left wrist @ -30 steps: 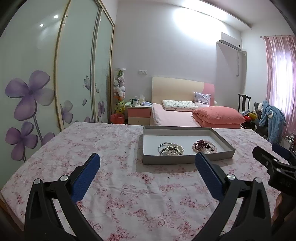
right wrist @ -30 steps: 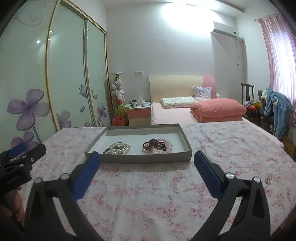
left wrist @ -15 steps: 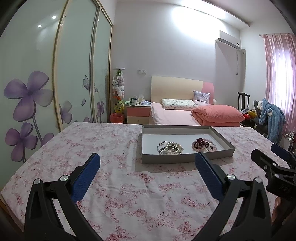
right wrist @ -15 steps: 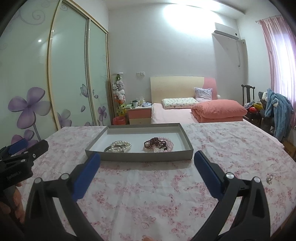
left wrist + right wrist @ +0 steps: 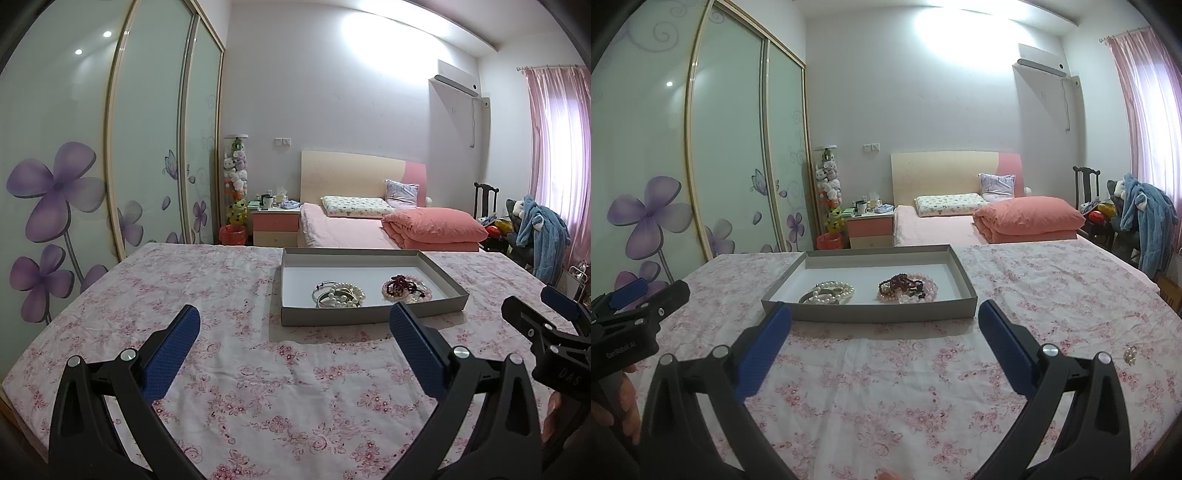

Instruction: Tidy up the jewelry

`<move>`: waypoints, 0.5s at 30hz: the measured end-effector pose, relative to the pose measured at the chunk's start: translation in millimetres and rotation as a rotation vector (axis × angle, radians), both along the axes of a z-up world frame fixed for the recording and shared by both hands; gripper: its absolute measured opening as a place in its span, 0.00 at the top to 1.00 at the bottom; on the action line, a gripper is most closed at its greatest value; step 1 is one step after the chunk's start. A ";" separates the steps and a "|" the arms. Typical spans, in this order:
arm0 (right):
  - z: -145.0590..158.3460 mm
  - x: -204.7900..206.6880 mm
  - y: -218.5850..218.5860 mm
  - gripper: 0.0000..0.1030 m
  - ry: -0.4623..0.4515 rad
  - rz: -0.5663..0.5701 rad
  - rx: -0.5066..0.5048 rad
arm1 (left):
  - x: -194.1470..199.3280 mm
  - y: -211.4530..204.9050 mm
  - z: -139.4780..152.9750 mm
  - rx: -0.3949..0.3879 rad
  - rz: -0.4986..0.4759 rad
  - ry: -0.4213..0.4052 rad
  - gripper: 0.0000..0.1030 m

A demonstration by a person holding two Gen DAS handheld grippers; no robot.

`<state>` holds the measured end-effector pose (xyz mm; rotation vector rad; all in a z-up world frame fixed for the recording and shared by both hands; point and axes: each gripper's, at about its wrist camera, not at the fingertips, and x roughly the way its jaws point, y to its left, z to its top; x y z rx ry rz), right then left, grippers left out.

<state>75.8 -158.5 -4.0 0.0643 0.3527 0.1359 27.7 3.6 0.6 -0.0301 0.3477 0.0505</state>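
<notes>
A pink floral-clothed worktop [image 5: 871, 387] carries a shallow grey cardboard tray [image 5: 871, 313] at 12 o'clock, holding white pearl bracelets [image 5: 831, 291] and dark red beaded bracelets [image 5: 907, 291]. Left gripper [image 5: 293, 334] and right gripper [image 5: 884, 332] hover spread and empty. A small pearl earring [image 5: 1130, 355], loose at 3 o'clock, could be missed or slip between the wide fingers.

My grey tray [image 5: 871, 314] holds pearls [image 5: 831, 291] at left, dark-red and pink beads [image 5: 908, 290] at right; a small pearl piece [image 5: 1129, 356] lies apart on the cloth.
</notes>
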 end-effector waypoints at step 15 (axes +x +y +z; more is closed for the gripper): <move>0.3 2.5 2.6 0.04 0.009 0.001 0.007 | 0.9 -2.9 -1.9 0.002 0.004 0.014 0.02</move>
